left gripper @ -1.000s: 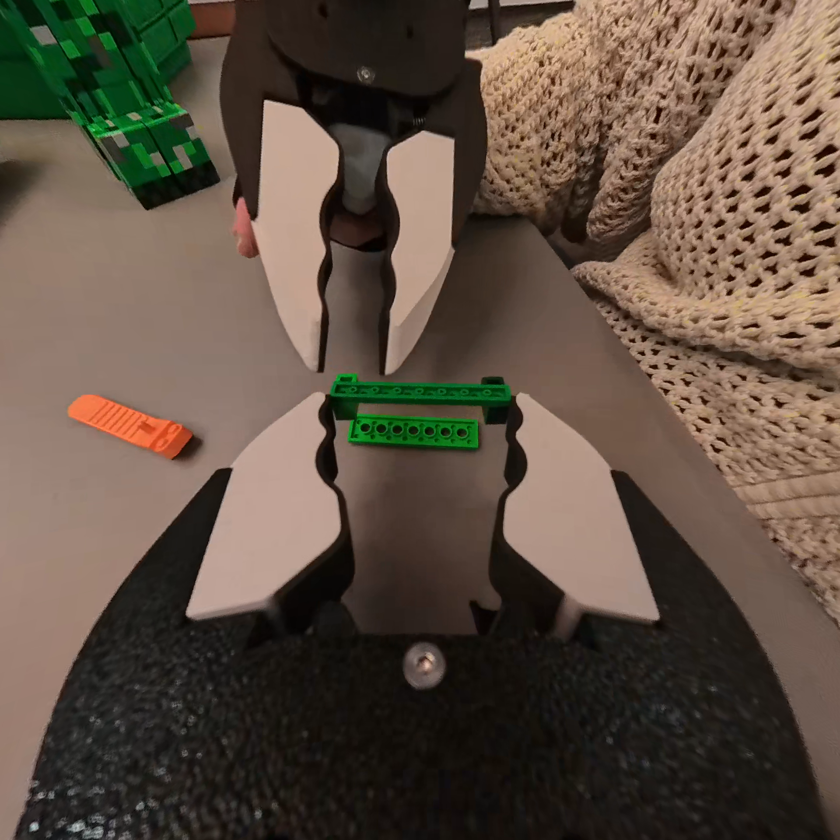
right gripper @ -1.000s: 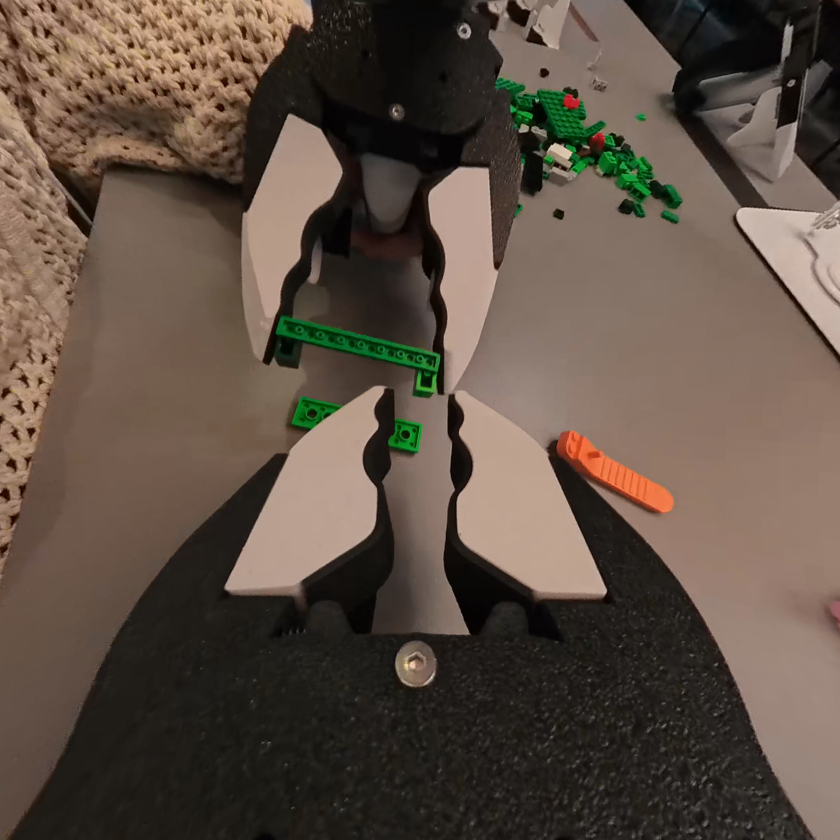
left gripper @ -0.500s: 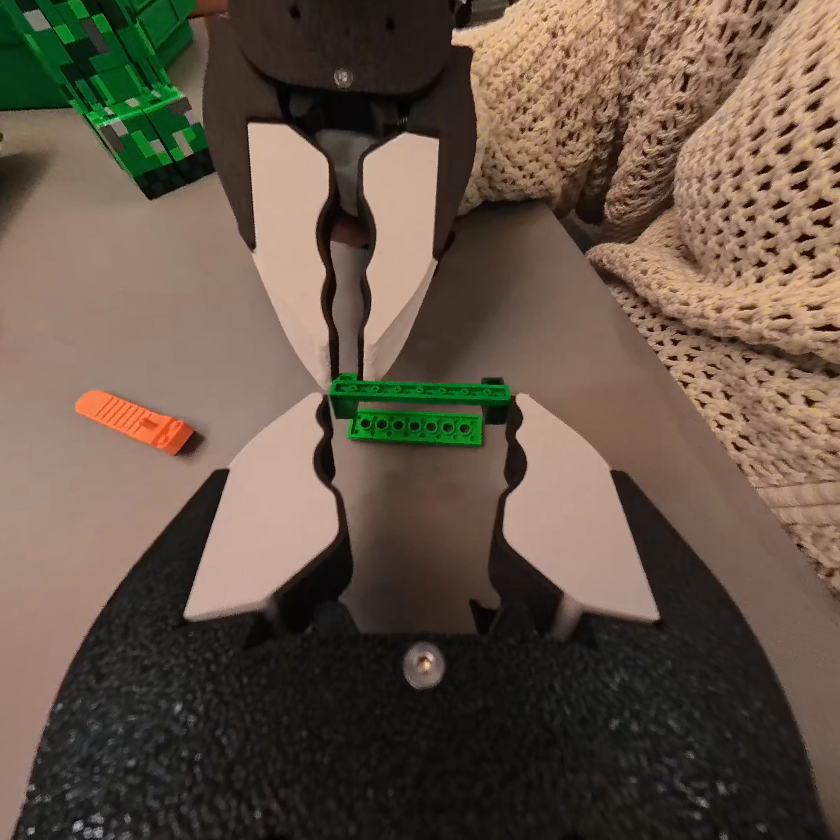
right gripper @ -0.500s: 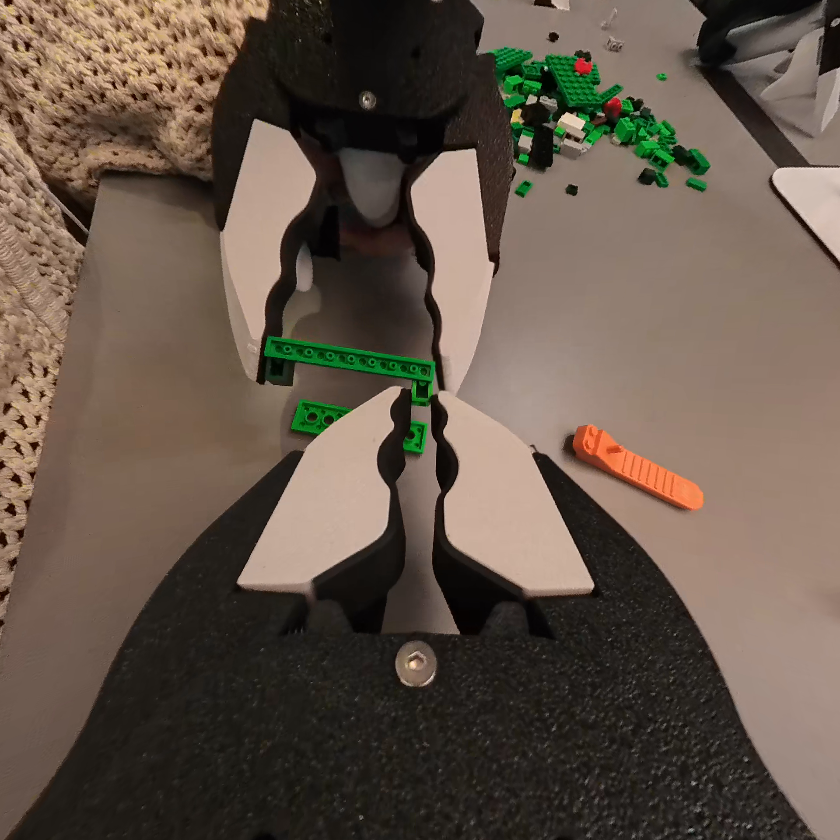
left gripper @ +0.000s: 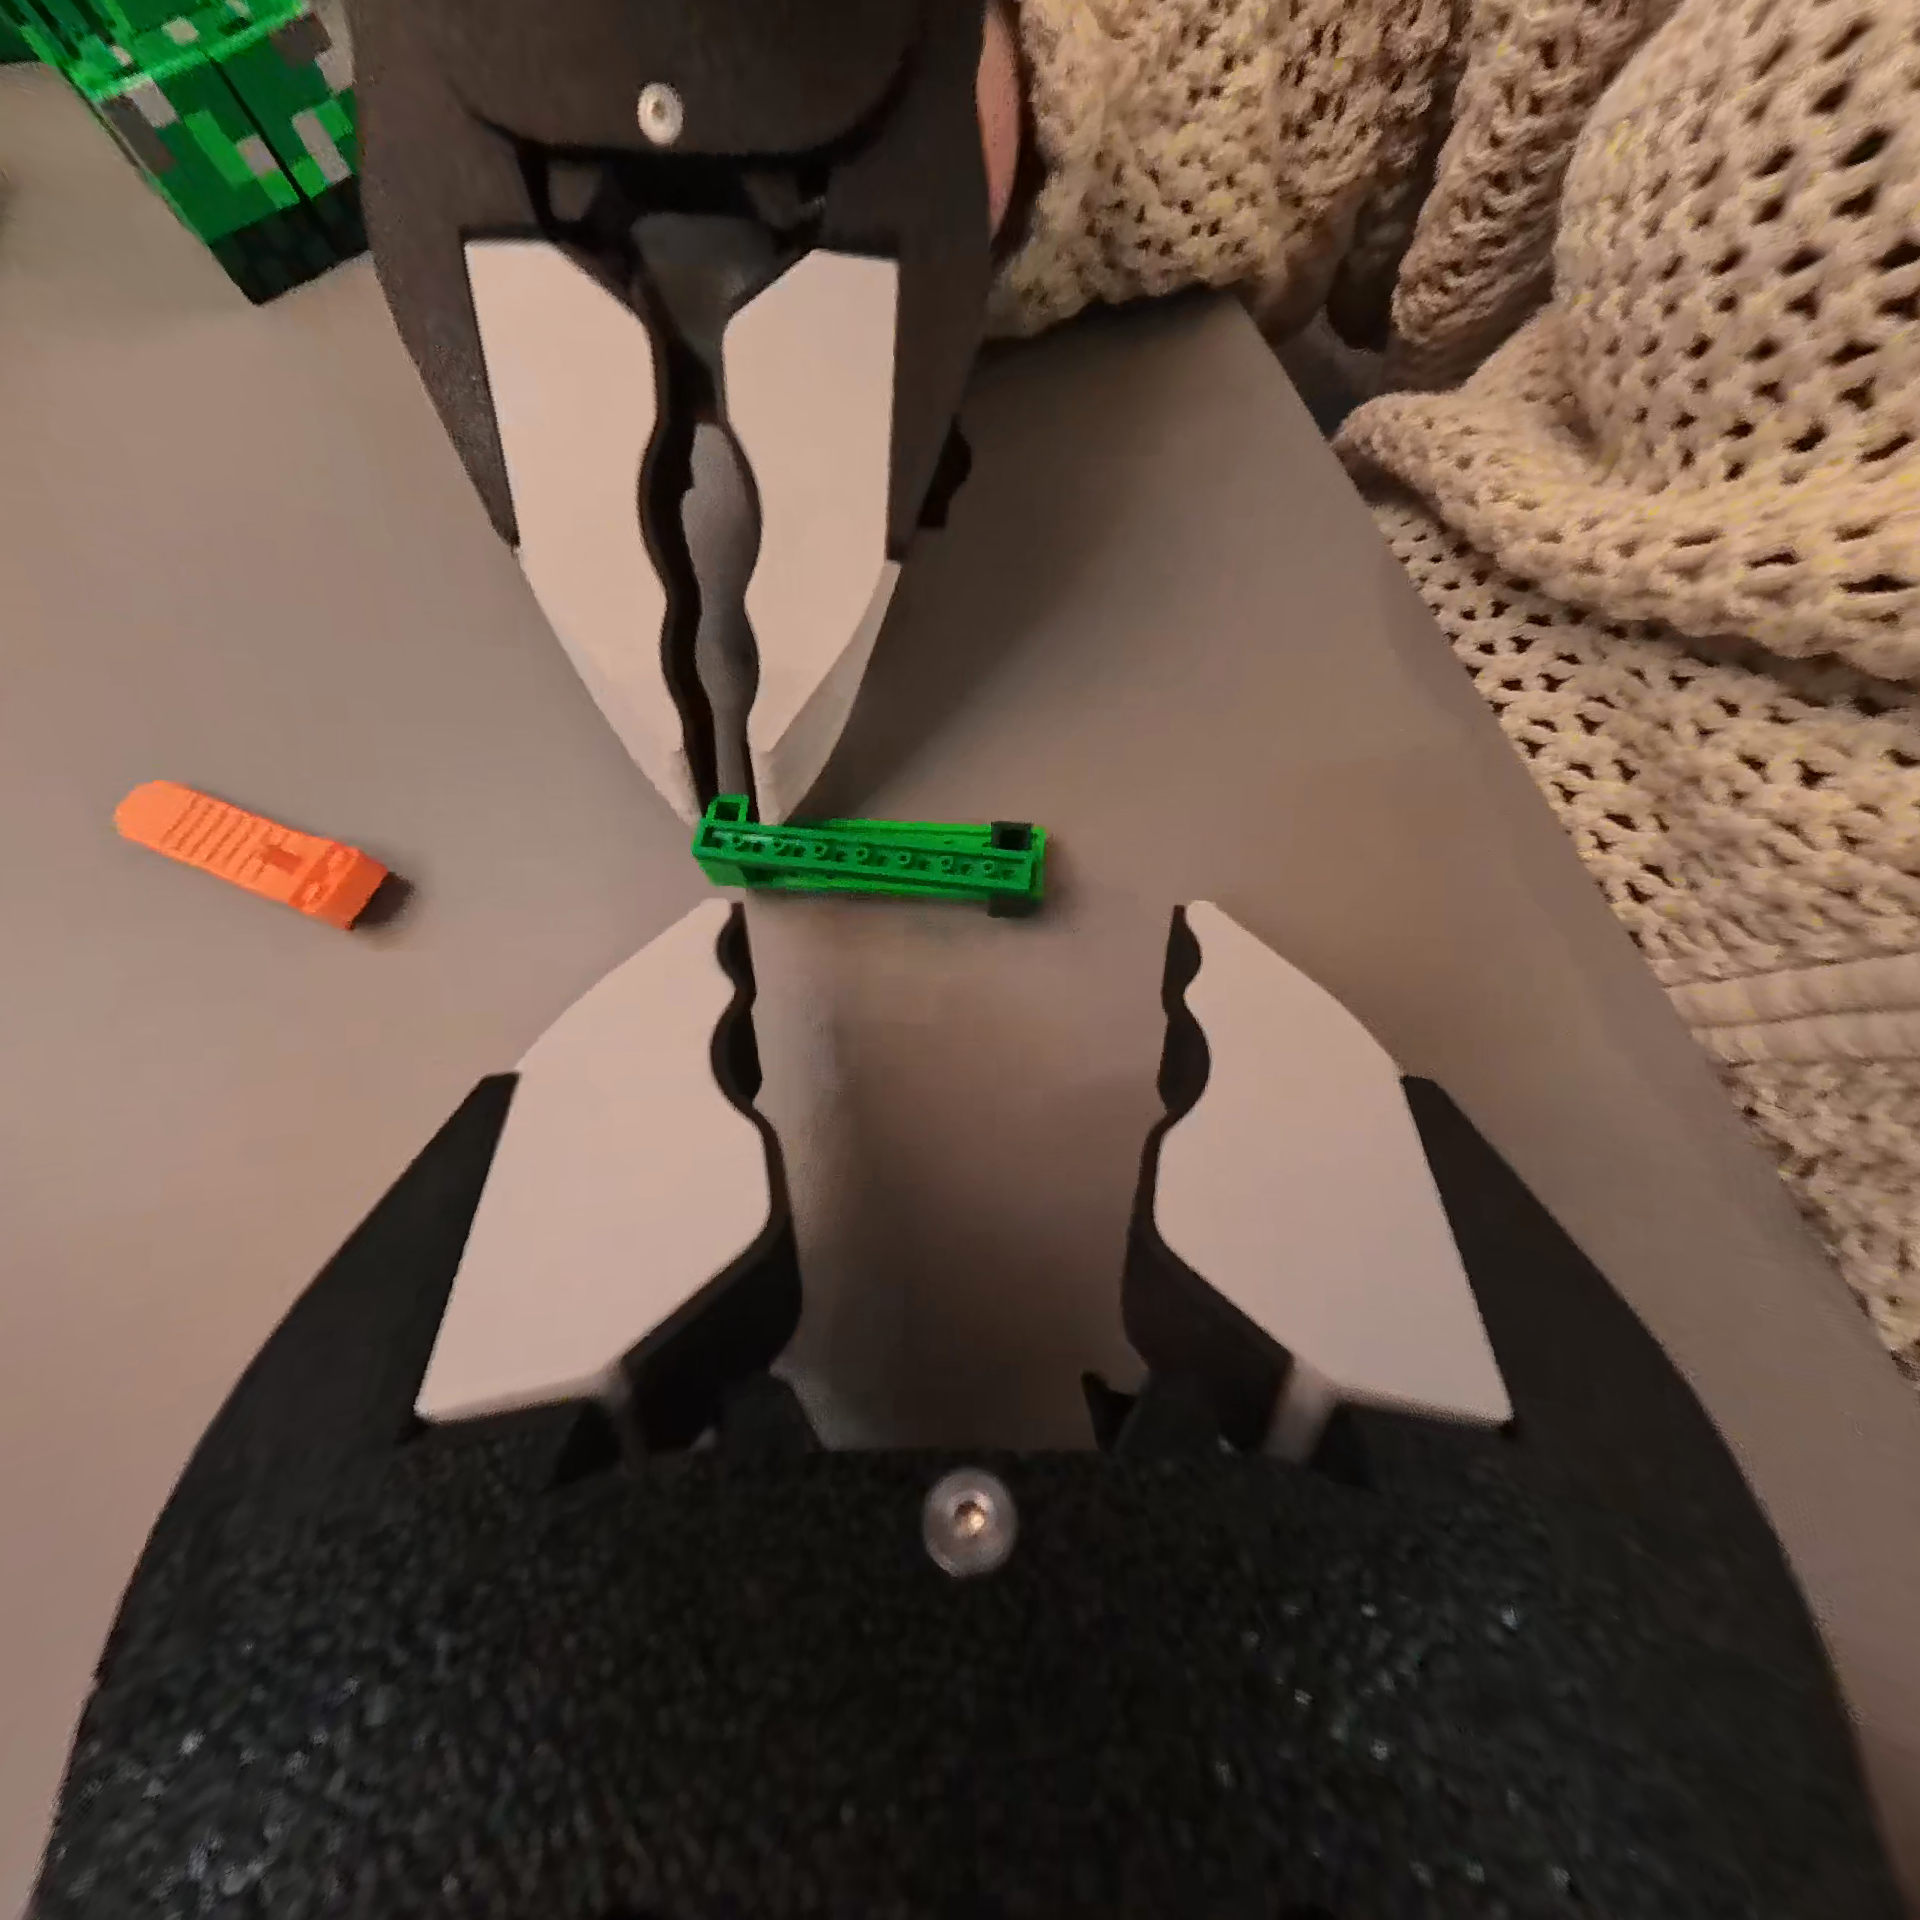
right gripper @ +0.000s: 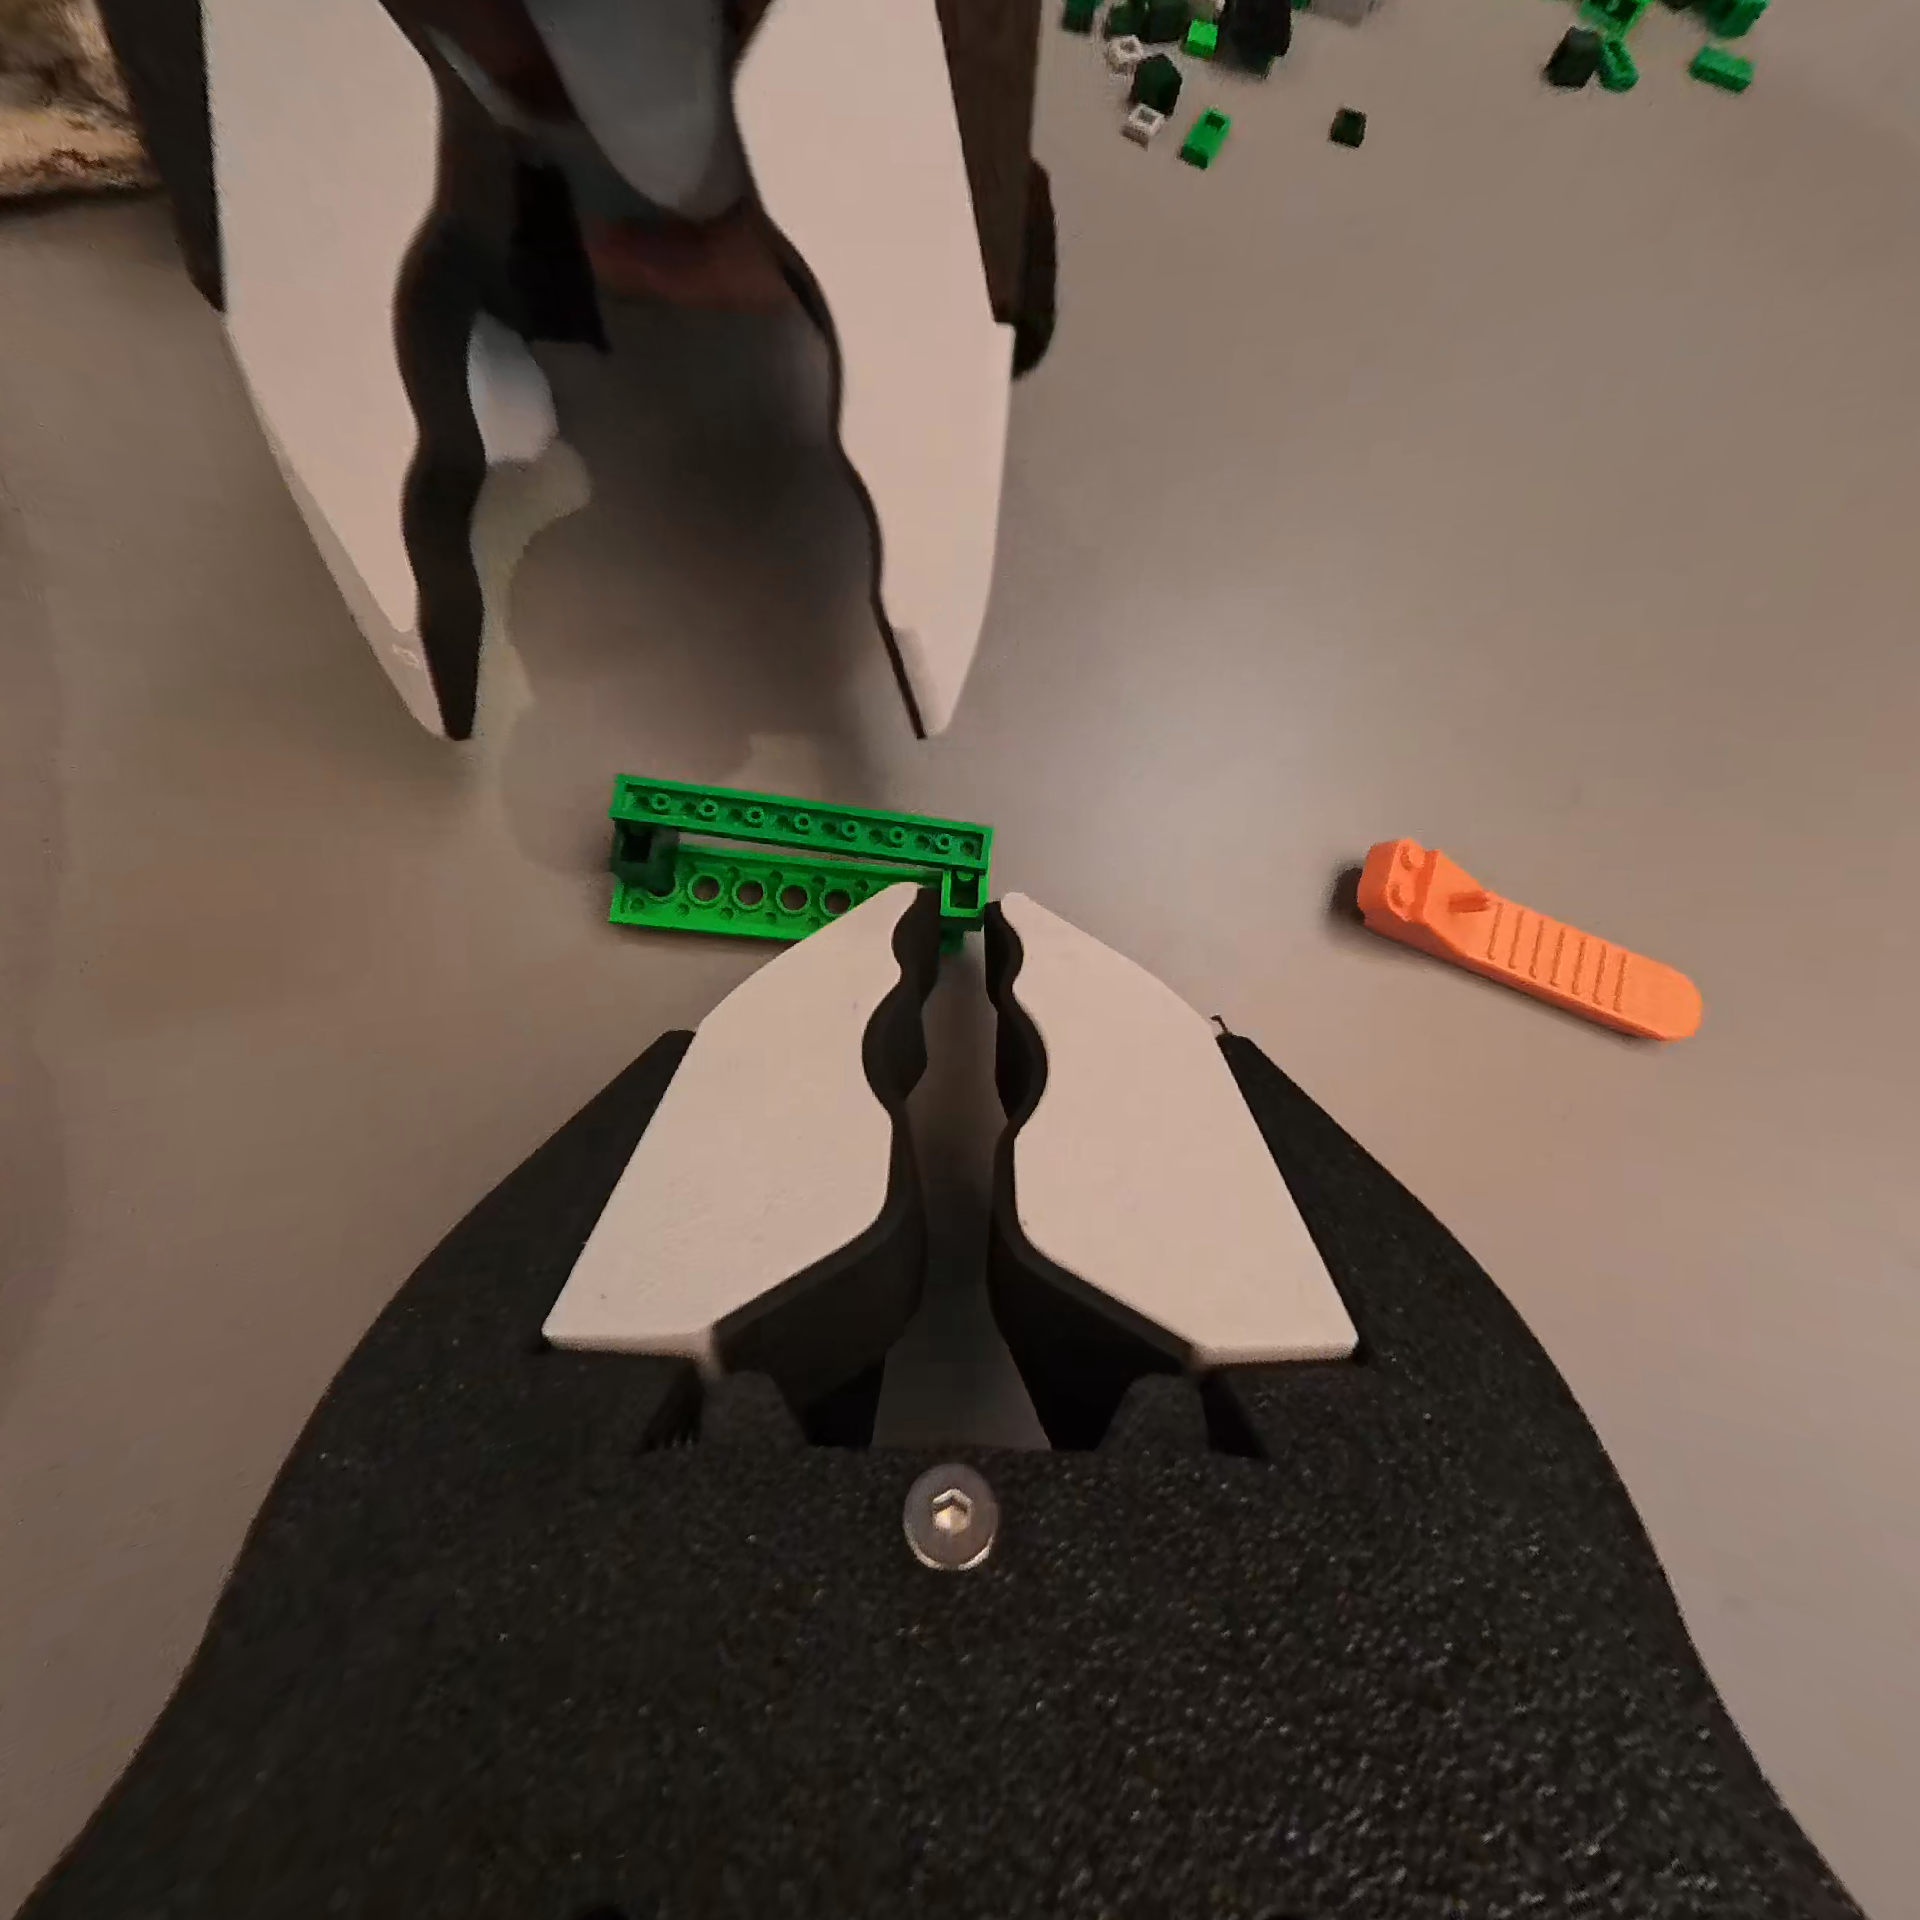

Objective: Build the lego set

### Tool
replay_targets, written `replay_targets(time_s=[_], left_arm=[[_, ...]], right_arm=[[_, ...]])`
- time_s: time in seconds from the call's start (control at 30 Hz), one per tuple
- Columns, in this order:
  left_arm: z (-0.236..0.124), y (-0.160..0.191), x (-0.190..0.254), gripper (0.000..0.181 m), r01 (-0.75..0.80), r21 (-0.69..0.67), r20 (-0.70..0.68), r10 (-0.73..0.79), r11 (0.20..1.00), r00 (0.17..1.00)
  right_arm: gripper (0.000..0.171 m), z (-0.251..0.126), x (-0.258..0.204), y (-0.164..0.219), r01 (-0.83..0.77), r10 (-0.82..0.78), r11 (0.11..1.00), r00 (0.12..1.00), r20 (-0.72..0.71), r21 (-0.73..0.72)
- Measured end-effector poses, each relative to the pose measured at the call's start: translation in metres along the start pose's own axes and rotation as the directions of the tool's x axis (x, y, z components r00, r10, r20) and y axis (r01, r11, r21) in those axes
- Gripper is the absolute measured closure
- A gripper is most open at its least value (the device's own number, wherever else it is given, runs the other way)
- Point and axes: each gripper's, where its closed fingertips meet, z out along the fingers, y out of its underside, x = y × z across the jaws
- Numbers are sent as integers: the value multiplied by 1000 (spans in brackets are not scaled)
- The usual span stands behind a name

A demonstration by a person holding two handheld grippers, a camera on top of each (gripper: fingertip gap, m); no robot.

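A green bridge piece [right gripper: 800,831], a long beam on two short legs, stands over a flat green plate with holes [right gripper: 727,899] on the grey table [right gripper: 1351,520]. My right gripper [right gripper: 956,902] is shut on the bridge's right leg. In the left wrist view this gripper [left gripper: 727,802] comes in from the top and pinches the bridge's [left gripper: 873,862] left end. My left gripper [left gripper: 956,920] is open and empty, with its tips just short of the bridge. In the right wrist view it [right gripper: 686,732] hangs wide open behind the bridge without touching it.
An orange brick separator [right gripper: 1527,940] lies on the table to one side and also shows in the left wrist view [left gripper: 249,857]. A pile of loose green bricks [right gripper: 1195,83] lies farther off. A green blocky model [left gripper: 229,135] stands at the back. A knitted blanket [left gripper: 1558,520] borders the table edge. From the left gripper's tips to the knitted blanket [left gripper: 1558,520] is close to 11 cm.
My right gripper has narrowed and closed on the bridge's end. The bridge now stands over the flat plate. The bridge now lies ahead of my left gripper's tips instead of between them.
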Motion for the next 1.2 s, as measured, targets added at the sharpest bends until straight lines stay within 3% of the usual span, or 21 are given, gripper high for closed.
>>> replay_targets(time_s=[0.37,1.2], left_arm=[[-2,-10,17,124,-90,43,-59,93,995,994],[-9,-15,19,127,-102,59,-59,106,993,993]], right_arm=[[163,3,-3,0,4,-4,1000,1000,3,-24],[161,5,-5,3,-9,7,997,1000,-15,-81]])
